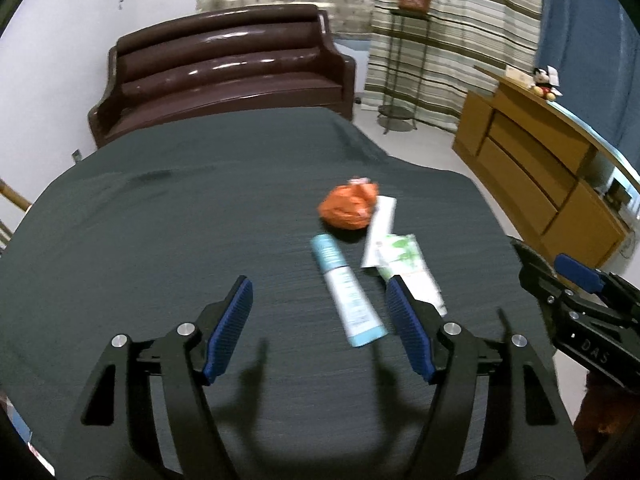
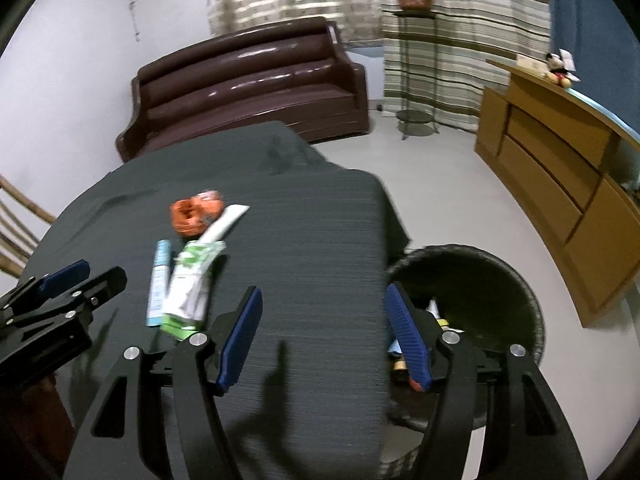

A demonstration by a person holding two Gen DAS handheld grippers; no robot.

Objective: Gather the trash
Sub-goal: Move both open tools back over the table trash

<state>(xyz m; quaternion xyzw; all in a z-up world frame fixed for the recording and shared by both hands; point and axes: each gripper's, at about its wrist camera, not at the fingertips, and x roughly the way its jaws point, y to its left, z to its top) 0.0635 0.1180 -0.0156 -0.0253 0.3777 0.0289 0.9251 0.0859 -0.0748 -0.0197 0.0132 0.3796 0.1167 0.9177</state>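
Four pieces of trash lie bunched toward the right edge of the bench (image 1: 160,208), which is draped in a dark grey ribbed cloth hanging over its sides. Going left to right in the left wrist view, the left claw (image 1: 320,328) comes first: its ridged blue pads stand well apart with nothing between them except bare cloth, and the blue tube just inside the right pad is not touched. That blue tube (image 1: 344,292) is a slim, smooth squeeze tube lying lengthwise, its flat crimped end nearest the claw. Beyond its far end sits an orange wrapper (image 1: 348,208), crumpled into a loose, glossy ball. Against the wrapper's right side lies a white tube (image 1: 380,232), long and flat, and overlapping its near end is a green and white packet (image 1: 404,260), thin and limp. Being clustered like this probably means they were laid out together for picking one by one, close to the side where the bin waits.

Further right, the right claw (image 2: 324,332) is likewise open and empty, its pads straddling the bench's right edge, one over the cloth and one over the bin. The bin (image 2: 520,280), a round, dark, woven-looking basket, stands on the pale floor just beside the bench's right edge, already holding a few small scraps. Its place there would keep each carry short.
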